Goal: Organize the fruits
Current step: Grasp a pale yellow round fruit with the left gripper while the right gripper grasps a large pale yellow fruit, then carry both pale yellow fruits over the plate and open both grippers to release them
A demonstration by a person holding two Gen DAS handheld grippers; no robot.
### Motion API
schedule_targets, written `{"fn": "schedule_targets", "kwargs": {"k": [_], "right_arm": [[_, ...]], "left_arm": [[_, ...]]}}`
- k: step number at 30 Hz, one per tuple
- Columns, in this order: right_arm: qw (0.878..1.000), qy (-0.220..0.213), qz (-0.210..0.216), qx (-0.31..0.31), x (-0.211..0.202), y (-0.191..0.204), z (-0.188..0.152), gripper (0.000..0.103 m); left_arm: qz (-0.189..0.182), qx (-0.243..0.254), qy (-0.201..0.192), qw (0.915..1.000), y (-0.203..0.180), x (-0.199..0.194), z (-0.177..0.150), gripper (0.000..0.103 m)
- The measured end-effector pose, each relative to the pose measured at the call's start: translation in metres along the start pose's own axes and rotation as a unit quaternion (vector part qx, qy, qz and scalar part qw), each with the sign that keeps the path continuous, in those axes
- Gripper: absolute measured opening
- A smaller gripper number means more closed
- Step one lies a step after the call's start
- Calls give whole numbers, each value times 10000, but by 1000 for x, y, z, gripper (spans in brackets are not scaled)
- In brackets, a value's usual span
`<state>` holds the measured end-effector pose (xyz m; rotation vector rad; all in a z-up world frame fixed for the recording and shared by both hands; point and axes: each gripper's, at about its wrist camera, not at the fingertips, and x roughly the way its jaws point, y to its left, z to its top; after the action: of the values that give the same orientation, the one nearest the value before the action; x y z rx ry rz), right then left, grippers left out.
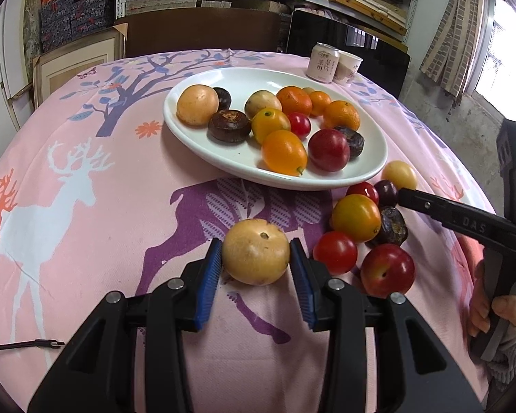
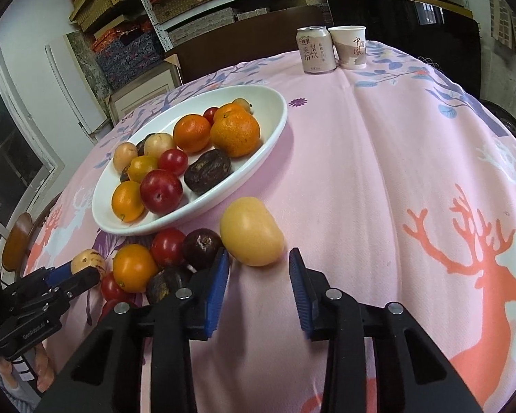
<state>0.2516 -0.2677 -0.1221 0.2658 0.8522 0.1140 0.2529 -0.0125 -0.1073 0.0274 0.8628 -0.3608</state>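
A white oval plate [image 1: 223, 79] [image 2: 258, 103] holds several fruits: oranges, kumquats, red plums, dark chestnut-like ones. My left gripper [image 1: 256, 258] is shut on a tan round fruit [image 1: 256, 251] just above the pink cloth; it also shows in the right wrist view [image 2: 87, 261]. My right gripper [image 2: 259, 261] is open, its jaws just short of a pale yellow fruit [image 2: 251, 230] [image 1: 399, 173]. A loose pile lies beside the plate: an orange kumquat [image 1: 356, 216] [image 2: 134, 268], red tomatoes [image 1: 334, 252], a red plum [image 1: 387, 270], dark fruits [image 2: 203, 247].
A drink can [image 2: 314, 50] [image 1: 320, 62] and a paper cup [image 2: 349, 48] stand at the table's far edge. A cable end [image 1: 48, 343] lies on the cloth at the left. Shelves with boxes stand behind the table.
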Motion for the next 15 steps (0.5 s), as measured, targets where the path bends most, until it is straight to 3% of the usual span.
{"fn": "schedule_targets", "kwargs": {"k": [3,7,10,11,15], "right_arm": [[9998,-109,-135,44,1,-5,6,56],[9999,-126,-37,37,7,-6,15,56],[9999,-82,48,48,13,-7,19,50],[9999,-61,60,62,13,-8,19,39],[9999,-60,76,39,10,-6,15,39]], "left_arm": [[-6,-7,3,10000,0,0,0,39],[-2,-3,4,10000,0,0,0,40],[-13,-6,11,10000,1,0,0,40],[-15,0,16,10000,0,1,1,40],[-70,-24,31,10000,1,1,-1,40]]}}
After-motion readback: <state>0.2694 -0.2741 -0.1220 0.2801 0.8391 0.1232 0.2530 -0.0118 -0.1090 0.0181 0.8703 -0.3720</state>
